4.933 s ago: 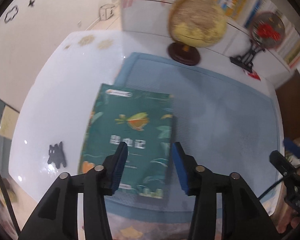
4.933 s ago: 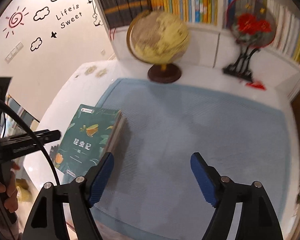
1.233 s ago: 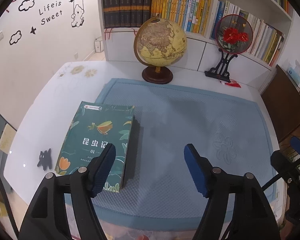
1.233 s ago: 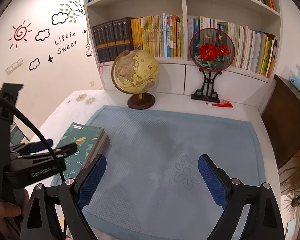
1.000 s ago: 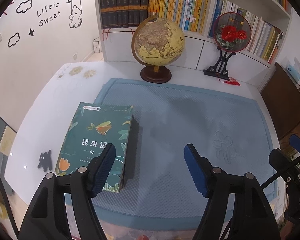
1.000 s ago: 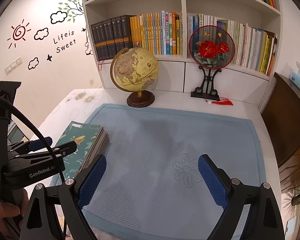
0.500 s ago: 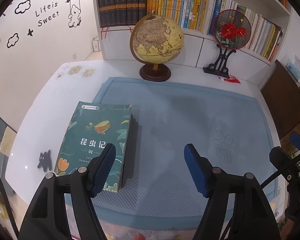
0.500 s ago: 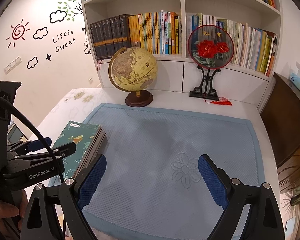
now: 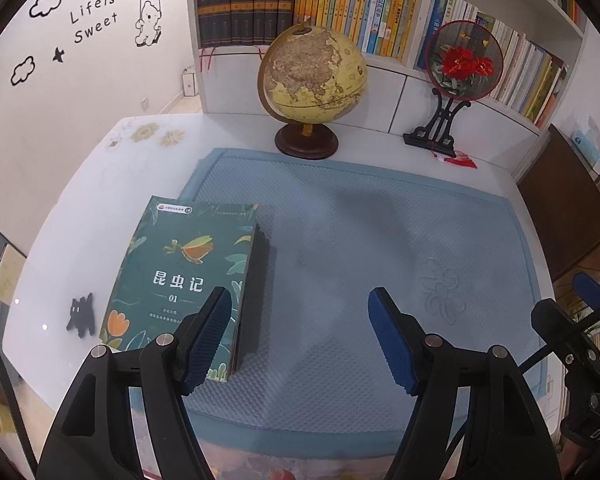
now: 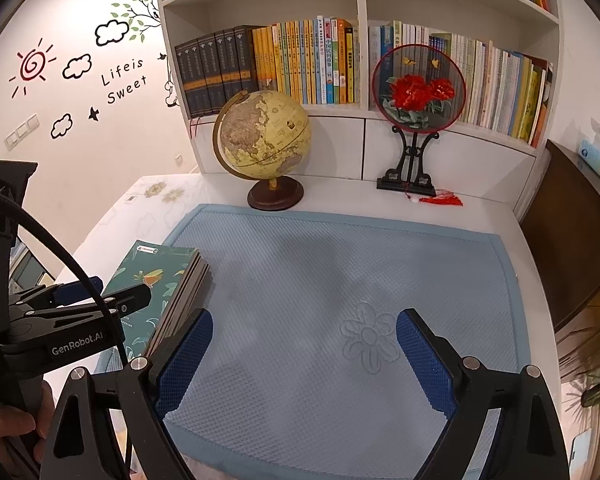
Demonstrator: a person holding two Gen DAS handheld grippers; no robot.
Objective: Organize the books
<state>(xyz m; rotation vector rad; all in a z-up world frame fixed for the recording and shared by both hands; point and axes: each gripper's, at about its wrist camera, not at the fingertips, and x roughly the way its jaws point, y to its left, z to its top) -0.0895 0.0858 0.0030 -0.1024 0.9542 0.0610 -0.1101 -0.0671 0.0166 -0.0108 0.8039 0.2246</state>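
Observation:
A stack of books with a dark green cover on top (image 9: pixel 188 268) lies flat at the left edge of the blue mat (image 9: pixel 360 240), partly on the white table. In the right wrist view the stack (image 10: pixel 160 280) shows several page edges. My left gripper (image 9: pixel 300 320) hovers open above the mat, its left finger over the stack's near right corner, nothing between its pads. My right gripper (image 10: pixel 304 344) is open over the middle of the mat (image 10: pixel 340 280), holding nothing. The left gripper's side (image 10: pixel 112 300) shows in the right wrist view above the stack.
A globe (image 9: pixel 312 76) on a wooden foot and a round red-flower fan on a black stand (image 9: pixel 460 64) sit at the table's back. Behind them rise white shelves full of upright books (image 10: pixel 308 64). A dark wooden cabinet (image 10: pixel 580 224) stands to the right.
Since about five seconds ago both grippers have pulled back and up from the stack, and the left one has widened. Over the last second nothing moves.

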